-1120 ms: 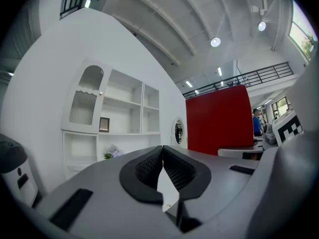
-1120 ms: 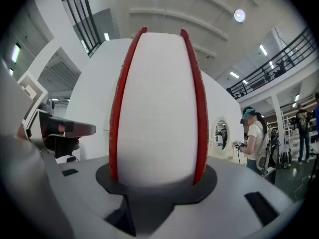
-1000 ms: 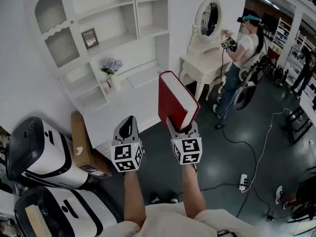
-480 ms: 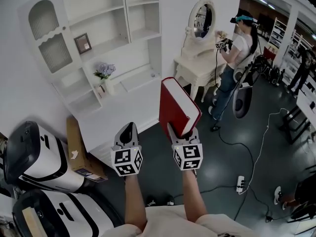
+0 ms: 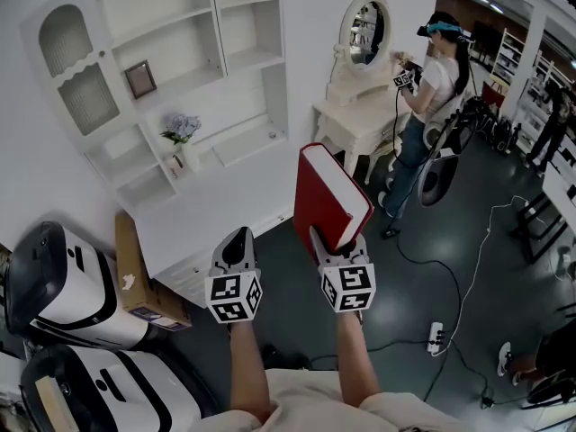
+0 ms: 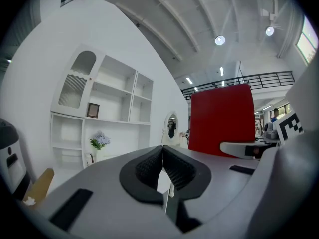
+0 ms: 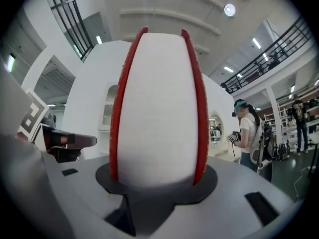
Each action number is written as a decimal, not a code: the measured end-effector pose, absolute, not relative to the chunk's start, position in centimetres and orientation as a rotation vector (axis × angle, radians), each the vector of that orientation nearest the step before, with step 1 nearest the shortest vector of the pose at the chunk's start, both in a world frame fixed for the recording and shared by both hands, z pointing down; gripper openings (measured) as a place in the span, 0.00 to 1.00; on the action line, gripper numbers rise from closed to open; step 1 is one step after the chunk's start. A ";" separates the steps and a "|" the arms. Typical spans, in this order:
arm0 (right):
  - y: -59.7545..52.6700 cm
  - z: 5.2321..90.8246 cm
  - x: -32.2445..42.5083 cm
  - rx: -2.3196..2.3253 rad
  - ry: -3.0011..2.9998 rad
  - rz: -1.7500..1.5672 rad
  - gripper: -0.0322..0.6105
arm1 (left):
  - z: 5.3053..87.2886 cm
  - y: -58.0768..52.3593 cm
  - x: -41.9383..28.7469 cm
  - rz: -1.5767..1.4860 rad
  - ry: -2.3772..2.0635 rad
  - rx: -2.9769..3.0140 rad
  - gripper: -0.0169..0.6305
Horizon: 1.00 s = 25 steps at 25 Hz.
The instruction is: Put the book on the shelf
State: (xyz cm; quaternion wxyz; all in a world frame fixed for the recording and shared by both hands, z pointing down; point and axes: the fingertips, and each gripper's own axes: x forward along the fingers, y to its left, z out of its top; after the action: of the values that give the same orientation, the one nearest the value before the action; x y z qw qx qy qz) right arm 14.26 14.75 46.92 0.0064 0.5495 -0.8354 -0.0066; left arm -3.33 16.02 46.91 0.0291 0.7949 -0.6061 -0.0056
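Far left, down by your feet, there are two white machines (image 5: 67,282) with a cardboard box (image 5: 135,273) tucked beside them. Above those is the white shelf unit (image 5: 229,61). It has a small picture frame (image 5: 139,78) and a vase of flowers (image 5: 180,131) on it, and most of its compartments are bare.

Your left gripper (image 5: 238,238) has nothing in it. In the left gripper view its jaws (image 6: 162,152) are pressed together with just a hairline seam between the black pads. It's held out level over the dark floor, just beside the right one.

Your right gripper (image 5: 337,243) has the book (image 5: 329,190). The right gripper view shows the jaws spread fairly wide and clamped on the bottom end of the book (image 7: 157,108), one pad against each red cover, with the white page edge facing the camera. The book stands upright out of the jaws, up in the air over the floor. It's to the right of the shelf unit and apart from it.

Further right is a white dressing table (image 5: 353,122) with an oval mirror (image 5: 364,28). A person (image 5: 430,93) stands at it holding another gripper, and a cable (image 5: 472,273) runs across the floor to a power strip (image 5: 435,338).
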 end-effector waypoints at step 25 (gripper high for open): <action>-8.5 47.1 12.0 1.762 -2.577 -0.039 0.40 | 46.1 -7.1 -5.4 -0.029 -1.853 2.496 0.05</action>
State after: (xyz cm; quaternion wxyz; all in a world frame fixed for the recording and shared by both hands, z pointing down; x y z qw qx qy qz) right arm 12.04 -8.50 47.12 0.0098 0.5644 -0.8254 -0.0123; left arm -5.39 -7.13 46.09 0.0166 0.8028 -0.5959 -0.0094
